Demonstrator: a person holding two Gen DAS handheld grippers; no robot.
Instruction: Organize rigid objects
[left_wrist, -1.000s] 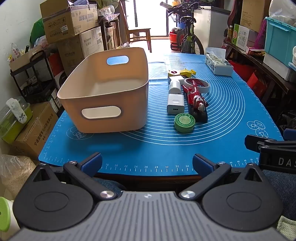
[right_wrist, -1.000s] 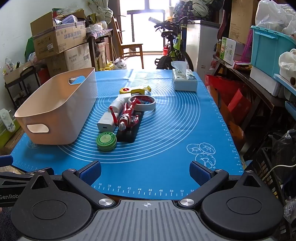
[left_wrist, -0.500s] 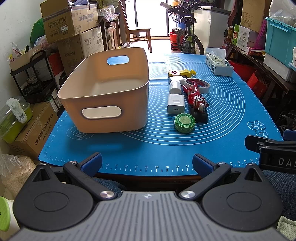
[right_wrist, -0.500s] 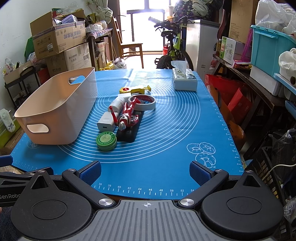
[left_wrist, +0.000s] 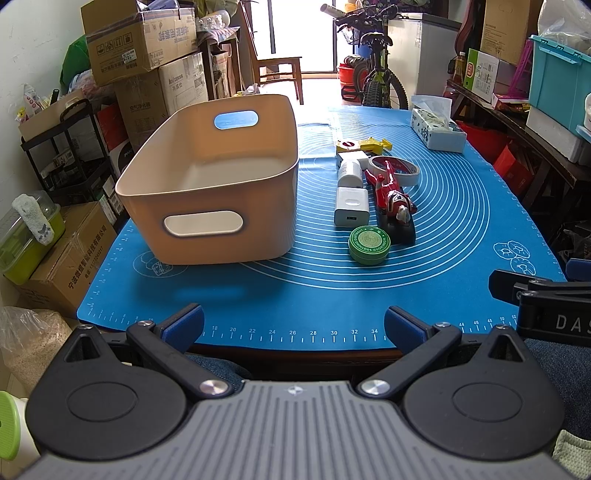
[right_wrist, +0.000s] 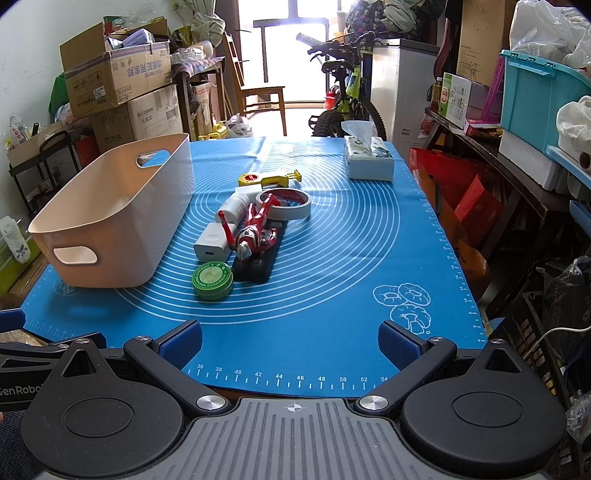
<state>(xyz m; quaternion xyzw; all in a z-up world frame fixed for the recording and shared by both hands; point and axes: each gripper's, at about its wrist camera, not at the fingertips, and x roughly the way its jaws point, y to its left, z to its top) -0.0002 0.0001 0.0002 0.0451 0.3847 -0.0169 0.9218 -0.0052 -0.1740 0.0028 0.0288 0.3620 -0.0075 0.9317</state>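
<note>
An empty beige bin (left_wrist: 207, 206) (right_wrist: 122, 218) stands on the left of the blue mat (left_wrist: 461, 229) (right_wrist: 351, 240). Right of it lie a green round tin (left_wrist: 368, 244) (right_wrist: 212, 280), a white charger (left_wrist: 351, 205) (right_wrist: 211, 246), a white bottle (left_wrist: 350, 172) (right_wrist: 232, 208), a red figure (left_wrist: 392, 195) (right_wrist: 256, 230) on a black slab (right_wrist: 255, 267), a tape roll (left_wrist: 400, 170) (right_wrist: 290, 203) and a yellow tool (left_wrist: 364, 146) (right_wrist: 269, 179). My left gripper (left_wrist: 293, 325) and right gripper (right_wrist: 290, 341) hover open at the table's near edge, holding nothing.
A tissue box (left_wrist: 437, 131) (right_wrist: 367, 160) sits at the mat's far right. Cardboard boxes (left_wrist: 140, 40) and a black rack (left_wrist: 66, 155) crowd the left; shelves with a teal crate (right_wrist: 543, 99) line the right. A bicycle (right_wrist: 343, 99) and a chair (left_wrist: 277, 74) stand beyond the table.
</note>
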